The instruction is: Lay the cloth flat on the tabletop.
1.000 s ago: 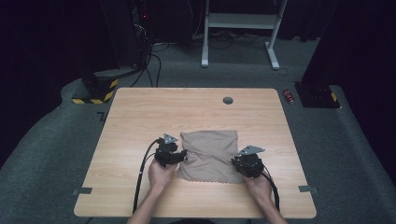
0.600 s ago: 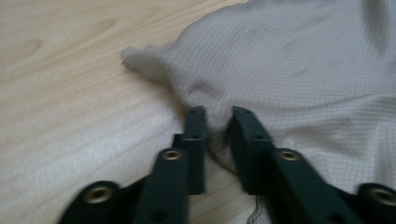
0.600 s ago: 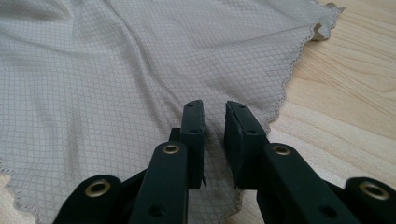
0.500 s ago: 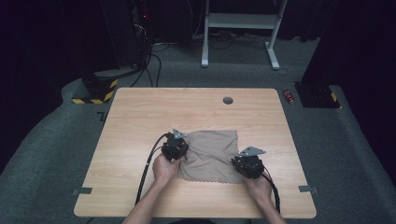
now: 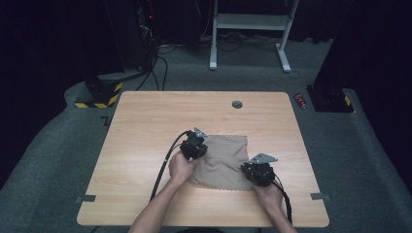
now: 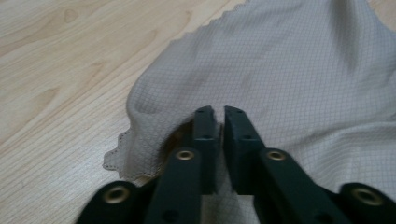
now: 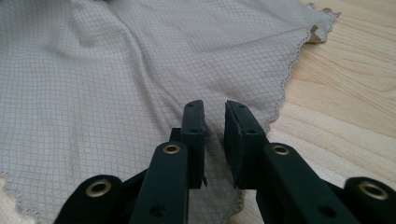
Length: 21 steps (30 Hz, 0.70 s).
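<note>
Both grippers pinch the beige cloth (image 5: 222,160) on the table (image 5: 145,126), the left gripper (image 6: 219,122) at its left edge having just closed, the right gripper (image 7: 215,120) near its front corner.

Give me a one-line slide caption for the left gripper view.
Left gripper pinching a fold of beige grid-weave cloth lifted off the wooden table.

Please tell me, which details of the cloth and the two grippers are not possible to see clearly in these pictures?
- Left gripper, left gripper view: its own jaws hide whether fabric is pinched between them.
- Right gripper, right gripper view: the same doubt, the jaws cover the cloth there.
- High view: the cloth's near corners lie hidden under both grippers.
- Cloth's underside: hidden everywhere.
</note>
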{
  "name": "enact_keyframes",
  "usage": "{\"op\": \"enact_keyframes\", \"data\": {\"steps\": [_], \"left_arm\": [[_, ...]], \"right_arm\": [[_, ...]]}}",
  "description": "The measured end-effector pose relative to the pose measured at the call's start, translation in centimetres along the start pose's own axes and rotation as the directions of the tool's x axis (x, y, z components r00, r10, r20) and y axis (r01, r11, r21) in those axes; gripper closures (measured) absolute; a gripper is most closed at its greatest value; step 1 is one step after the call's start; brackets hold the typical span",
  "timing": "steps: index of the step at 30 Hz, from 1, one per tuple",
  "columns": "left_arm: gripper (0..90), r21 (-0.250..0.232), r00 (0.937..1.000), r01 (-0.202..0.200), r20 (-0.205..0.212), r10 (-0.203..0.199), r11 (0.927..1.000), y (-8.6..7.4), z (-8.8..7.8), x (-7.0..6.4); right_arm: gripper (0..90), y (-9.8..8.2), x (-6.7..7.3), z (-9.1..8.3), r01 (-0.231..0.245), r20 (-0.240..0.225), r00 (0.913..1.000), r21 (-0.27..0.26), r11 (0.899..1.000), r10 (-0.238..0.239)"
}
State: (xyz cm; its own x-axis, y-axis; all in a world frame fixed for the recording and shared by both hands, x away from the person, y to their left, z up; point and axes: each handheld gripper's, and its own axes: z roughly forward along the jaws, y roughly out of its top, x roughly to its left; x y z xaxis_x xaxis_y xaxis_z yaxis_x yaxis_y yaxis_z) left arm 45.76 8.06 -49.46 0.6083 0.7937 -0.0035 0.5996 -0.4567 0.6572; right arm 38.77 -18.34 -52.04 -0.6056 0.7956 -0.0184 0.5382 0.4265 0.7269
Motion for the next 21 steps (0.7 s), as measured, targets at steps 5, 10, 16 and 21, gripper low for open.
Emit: {"op": "enact_keyframes", "data": {"steps": [5, 10, 16, 21], "left_arm": [[69.9, -0.047, 0.9983, 0.001, -0.059, -0.003, 0.9989, -1.5, -2.5, 0.5], [65.2, -0.026, 0.9972, 0.029, -0.068, -0.031, 0.9992, -4.0, -4.1, 1.1], [63.8, 0.005, 0.9957, 0.051, -0.078, -0.05, 0.9987, -4.5, -2.8, 1.0], [64.3, 0.016, 0.9936, 0.046, -0.104, -0.044, 0.9988, -4.4, -2.0, 0.5]], "right_arm": [[78.0, -0.3, -0.3, 0.0, -0.028, -0.02, 0.9994, -0.018, 0.999, 0.028], [77.7, -0.3, -0.2, 0.0, -0.025, -0.016, 0.9996, -0.023, 0.999, 0.025], [77.7, -0.3, -0.2, 0.0, -0.019, -0.011, 0.9998, -0.025, 1.0, 0.019], [77.8, -0.3, -0.1, 0.0, -0.017, -0.007, 0.9998, -0.024, 1.0, 0.017]]}}
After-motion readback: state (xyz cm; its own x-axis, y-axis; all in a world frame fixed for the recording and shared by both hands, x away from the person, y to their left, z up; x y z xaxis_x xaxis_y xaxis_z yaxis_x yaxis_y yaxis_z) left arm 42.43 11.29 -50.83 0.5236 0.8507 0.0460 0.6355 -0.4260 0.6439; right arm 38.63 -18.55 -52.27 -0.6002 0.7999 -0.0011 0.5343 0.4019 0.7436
